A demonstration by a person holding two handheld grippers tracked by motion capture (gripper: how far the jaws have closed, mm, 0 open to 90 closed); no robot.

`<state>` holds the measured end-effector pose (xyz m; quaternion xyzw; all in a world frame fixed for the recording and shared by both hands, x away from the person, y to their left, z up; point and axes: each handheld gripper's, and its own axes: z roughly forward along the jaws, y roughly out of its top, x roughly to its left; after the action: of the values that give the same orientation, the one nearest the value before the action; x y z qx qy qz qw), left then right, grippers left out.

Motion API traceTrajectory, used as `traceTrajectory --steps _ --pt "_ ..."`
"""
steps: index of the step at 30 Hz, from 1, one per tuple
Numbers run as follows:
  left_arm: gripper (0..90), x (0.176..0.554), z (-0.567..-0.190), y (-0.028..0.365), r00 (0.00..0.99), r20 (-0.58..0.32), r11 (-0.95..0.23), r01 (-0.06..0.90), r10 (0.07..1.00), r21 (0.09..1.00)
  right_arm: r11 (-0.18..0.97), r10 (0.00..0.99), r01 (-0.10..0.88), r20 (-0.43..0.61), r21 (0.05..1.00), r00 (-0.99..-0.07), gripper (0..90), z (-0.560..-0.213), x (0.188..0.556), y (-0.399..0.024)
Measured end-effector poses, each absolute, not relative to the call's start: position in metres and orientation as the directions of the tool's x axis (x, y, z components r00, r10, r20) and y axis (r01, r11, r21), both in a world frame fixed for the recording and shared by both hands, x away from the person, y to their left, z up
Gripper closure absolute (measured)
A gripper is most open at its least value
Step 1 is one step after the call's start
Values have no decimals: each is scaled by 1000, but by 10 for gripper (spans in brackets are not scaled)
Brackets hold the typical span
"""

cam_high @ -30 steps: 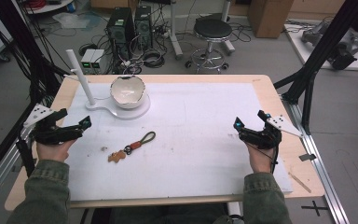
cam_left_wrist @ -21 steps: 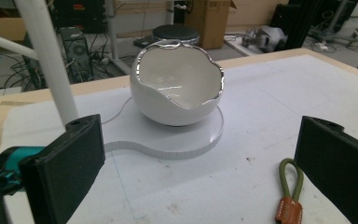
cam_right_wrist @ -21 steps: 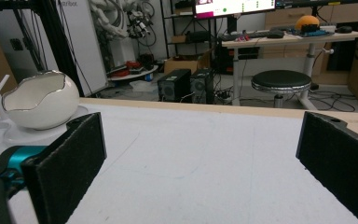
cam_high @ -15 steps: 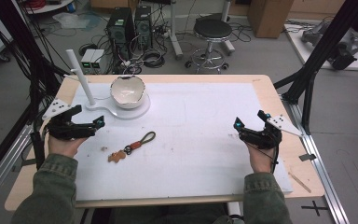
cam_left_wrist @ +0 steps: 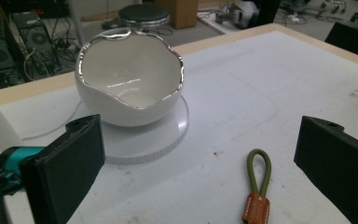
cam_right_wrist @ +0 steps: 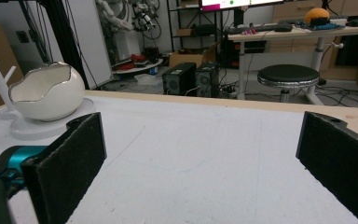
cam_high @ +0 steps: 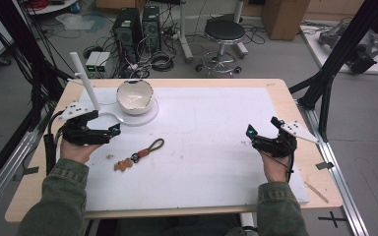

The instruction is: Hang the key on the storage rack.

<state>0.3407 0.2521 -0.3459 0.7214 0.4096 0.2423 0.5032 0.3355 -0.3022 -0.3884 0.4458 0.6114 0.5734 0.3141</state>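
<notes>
A white egg-shaped bowl (cam_high: 134,96) with a jagged silver rim sits on a round white stand (cam_high: 145,119) at the back left of the table. In the left gripper view the bowl (cam_left_wrist: 130,84) is close ahead. A keychain (cam_high: 139,156) with an olive cord loop and a brown leather tag lies in front of it. My left gripper (cam_high: 103,124) hovers open just left of the stand, and the keychain (cam_left_wrist: 257,186) lies between and ahead of its jaws. My right gripper (cam_high: 262,127) rests open at the right side, holding nothing; the bowl (cam_right_wrist: 46,95) is far off to its left.
A thin white post (cam_high: 84,78) rises from the stand's left side. A white mat (cam_high: 206,162) covers most of the wooden table (cam_high: 280,88). A small wooden stick (cam_high: 318,191) lies at the front right corner. Computers, cables and a stool stand on the floor beyond.
My left gripper has moved to the right, closer to the stand and the keychain. The right gripper has stayed where it was.
</notes>
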Motion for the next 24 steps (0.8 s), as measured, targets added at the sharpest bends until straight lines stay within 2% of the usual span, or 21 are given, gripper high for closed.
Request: traceTrajectory --steps 24 --pt "22 350 -359 222 621 -56 -247 390 782 887 -53 903 190 129 980 -411 5 -389 335 -303"
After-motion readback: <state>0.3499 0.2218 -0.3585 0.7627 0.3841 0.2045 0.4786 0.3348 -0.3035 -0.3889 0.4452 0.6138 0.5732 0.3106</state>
